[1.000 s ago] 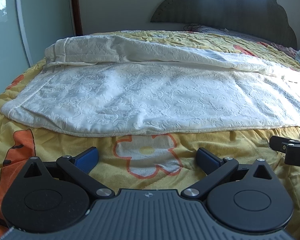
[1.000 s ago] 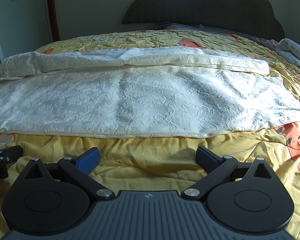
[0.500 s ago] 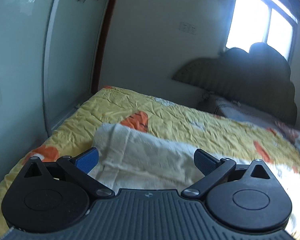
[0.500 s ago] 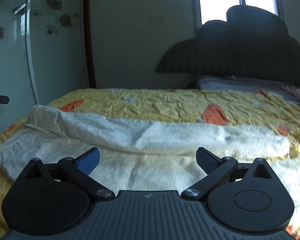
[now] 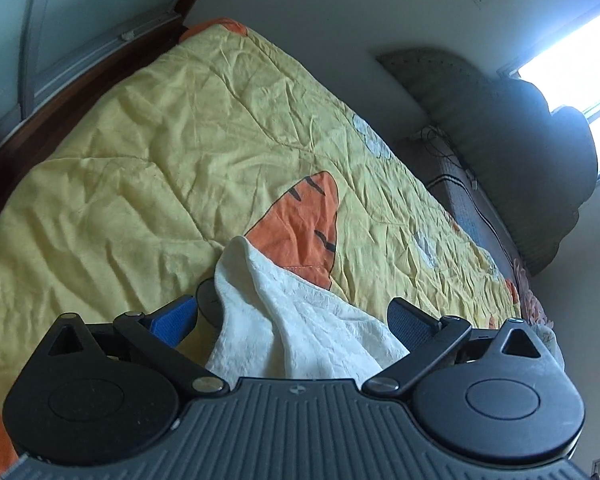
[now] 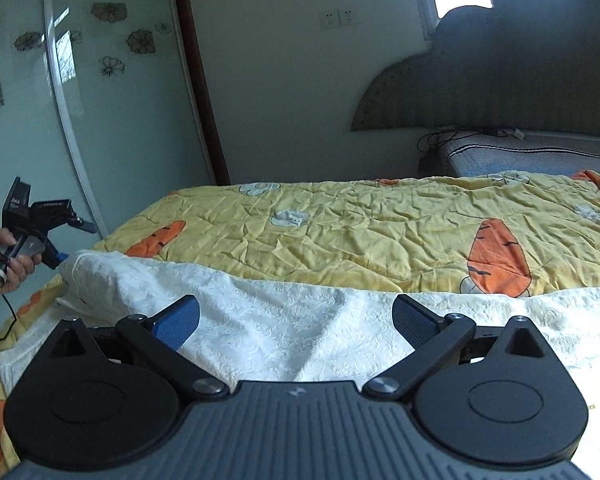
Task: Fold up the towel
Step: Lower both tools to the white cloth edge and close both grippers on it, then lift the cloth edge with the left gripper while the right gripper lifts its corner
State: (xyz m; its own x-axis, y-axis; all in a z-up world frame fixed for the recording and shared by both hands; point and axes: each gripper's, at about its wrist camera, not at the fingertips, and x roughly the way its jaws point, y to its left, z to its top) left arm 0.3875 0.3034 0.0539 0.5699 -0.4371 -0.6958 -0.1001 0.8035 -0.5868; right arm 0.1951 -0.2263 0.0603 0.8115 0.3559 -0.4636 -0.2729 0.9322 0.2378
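Towel [image 6: 284,320], white w/ raised floral texture, lies across the near part of the bed, over a yellow quilt [image 6: 360,232] w/ orange carrot prints. Left gripper [image 5: 296,316]: fingers spread wide apart; a raised corner of the towel [image 5: 268,304] stands up between them, closer to the blue left finger [image 5: 172,320], cloth draping back toward the gripper body. Can't tell if any pad actually touches cloth. Right gripper [image 6: 296,320]: fingers also wide apart, nothing clamped; towel spreads beneath and ahead of them, its far folded edge running l-to-r just past the tips. In the right wrist view the left gripper [image 6: 70,240] shows at the far left, held in a hand [image 6: 8,256], its lower tip at the towel's lifted left corner; thin cable hangs below the hand. Surroundings: dark scalloped headboard [image 6: 500,72] at the far end, bare striped mattress section [image 6: 532,156] w/ black cable before it, wall sockets [image 6: 340,18], glass sliding door [image 6: 60,100] w/ flower decals on the left, bright window [image 5: 572,52] behind headboard. Nothing lies on the quilt beyond the towel edge.
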